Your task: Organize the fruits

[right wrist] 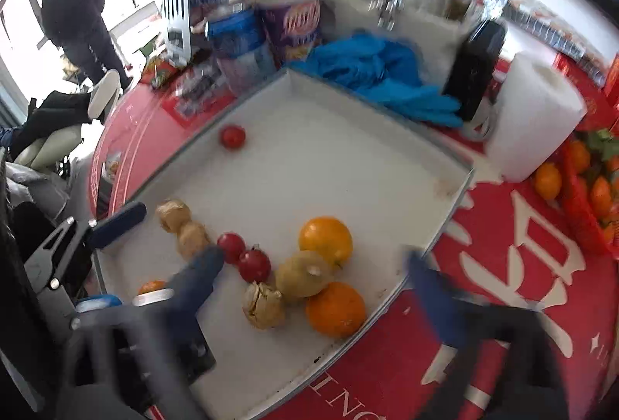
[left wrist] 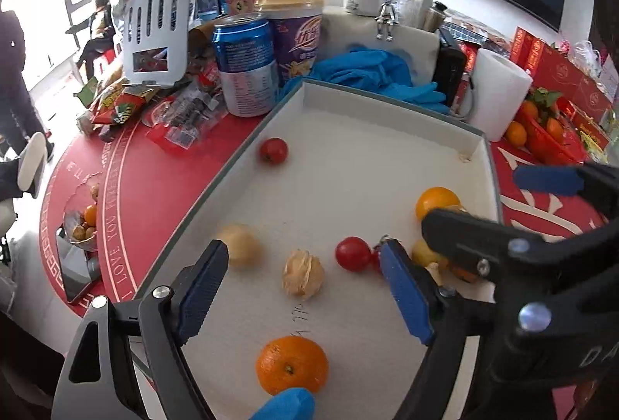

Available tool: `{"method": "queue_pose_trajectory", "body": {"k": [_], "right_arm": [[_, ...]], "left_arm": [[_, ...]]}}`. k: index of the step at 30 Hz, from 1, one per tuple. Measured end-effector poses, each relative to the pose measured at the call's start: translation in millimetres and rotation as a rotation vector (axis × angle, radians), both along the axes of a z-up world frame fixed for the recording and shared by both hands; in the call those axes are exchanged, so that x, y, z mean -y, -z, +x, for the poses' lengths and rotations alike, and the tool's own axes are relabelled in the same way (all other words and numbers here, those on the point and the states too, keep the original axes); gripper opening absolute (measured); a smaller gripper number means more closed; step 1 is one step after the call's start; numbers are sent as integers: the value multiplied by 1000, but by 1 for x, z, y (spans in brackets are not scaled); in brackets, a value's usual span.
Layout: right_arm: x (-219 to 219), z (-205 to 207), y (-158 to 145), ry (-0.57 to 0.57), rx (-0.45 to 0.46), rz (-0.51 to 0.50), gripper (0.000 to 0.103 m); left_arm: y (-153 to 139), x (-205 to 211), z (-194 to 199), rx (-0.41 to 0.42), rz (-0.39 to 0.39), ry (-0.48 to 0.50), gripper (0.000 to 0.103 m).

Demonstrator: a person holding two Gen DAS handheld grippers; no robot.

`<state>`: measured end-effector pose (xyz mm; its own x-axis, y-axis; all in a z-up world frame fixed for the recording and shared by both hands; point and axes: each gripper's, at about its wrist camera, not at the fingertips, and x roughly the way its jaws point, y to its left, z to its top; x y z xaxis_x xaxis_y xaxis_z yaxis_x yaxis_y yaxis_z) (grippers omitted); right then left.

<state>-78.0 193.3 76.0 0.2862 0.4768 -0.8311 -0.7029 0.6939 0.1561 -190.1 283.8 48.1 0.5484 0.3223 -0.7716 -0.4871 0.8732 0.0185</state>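
Both my tools stand wide open with nothing clamped: the left hand-held gripper (left wrist: 305, 298) hangs over the white tray (left wrist: 387, 133) with a papery husked fruit (left wrist: 302, 278) lying loose between its blue pads, and the right hand-held gripper (right wrist: 321, 288) is spread over the cluster at the tray's near corner. The fruit all sits inside the tray: one cherry tomato (left wrist: 274, 150) alone toward the far side, a mandarin (left wrist: 292, 364) close under my left tool, and by the right edge a huddle of two tomatoes (right wrist: 253, 263), a yellow fruit (right wrist: 303, 275), another husked fruit (right wrist: 263, 304) and two oranges (right wrist: 334, 309) touching or nearly so. My worry is that huddle: round fruit packed this tightly means a closing pad could nudge a neighbour, and the nearest orange lies right by the low rim, so I judge it could roll out onto the red counter (left wrist: 154, 187). The husked fruits look fragile, and a hard squeeze would likely crush the shell. My two tools are also near each other over the tray, so a careless reach could knock them together.
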Motion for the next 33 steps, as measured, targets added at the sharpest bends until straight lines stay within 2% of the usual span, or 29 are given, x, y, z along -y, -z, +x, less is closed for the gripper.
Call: {"method": "queue_pose_trajectory", "body": {"k": [3,7,10,33], "right_arm": [[1,-2,-9,8,28,-20,103],[6,-1,-14,20,17,-45,103],[11,-1,-11,20,-18,-65,103],[28,-4,-11,37,-27,-56,103]], "left_arm": [[-4,4,-1,-9,26,-6,103],[-8,2,0,11,11,1,103],[-9,4,-2,10,37,-14,103],[-16,27,-1,-30,88,8,103]]}}
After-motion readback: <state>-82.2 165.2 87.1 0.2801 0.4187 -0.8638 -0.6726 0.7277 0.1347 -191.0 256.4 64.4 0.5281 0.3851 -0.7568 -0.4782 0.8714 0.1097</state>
